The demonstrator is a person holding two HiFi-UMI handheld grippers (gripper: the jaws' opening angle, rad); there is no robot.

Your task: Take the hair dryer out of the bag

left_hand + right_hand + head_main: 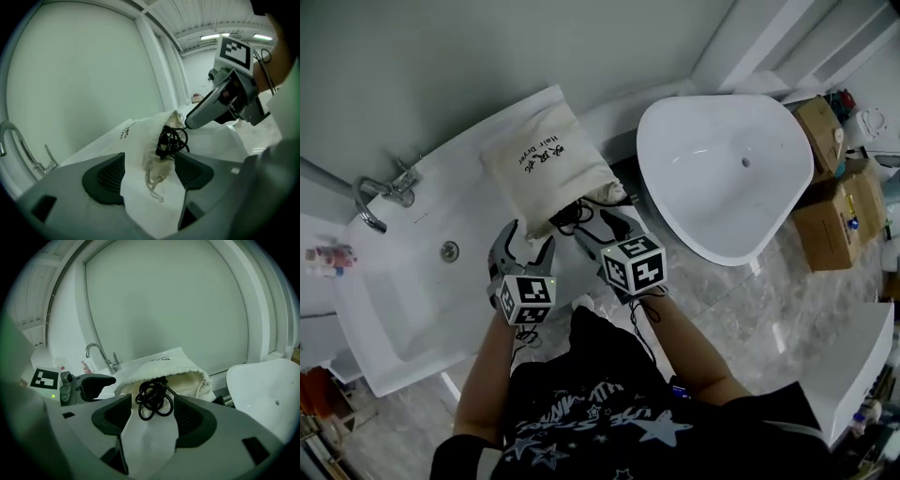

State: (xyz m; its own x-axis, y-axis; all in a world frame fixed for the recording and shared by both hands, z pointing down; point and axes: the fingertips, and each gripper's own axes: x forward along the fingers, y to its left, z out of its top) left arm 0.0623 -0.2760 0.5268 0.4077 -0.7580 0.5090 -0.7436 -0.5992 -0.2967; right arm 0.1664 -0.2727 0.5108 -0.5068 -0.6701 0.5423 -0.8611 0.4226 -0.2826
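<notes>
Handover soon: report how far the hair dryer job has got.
Done: bag mouth open, black cord spilling out. In hand: left gripper and right gripper both open, empty, near the mouth. To do: grip, then pull the dryer out; its body is out of sight.

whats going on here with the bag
A person holds a claw in each hand, aimed at the open mouth of a cloth bag on the rim of a white tub. A coil of black cord spills out of it. The left claw and right claw are both open, gripping nothing yet.
</notes>
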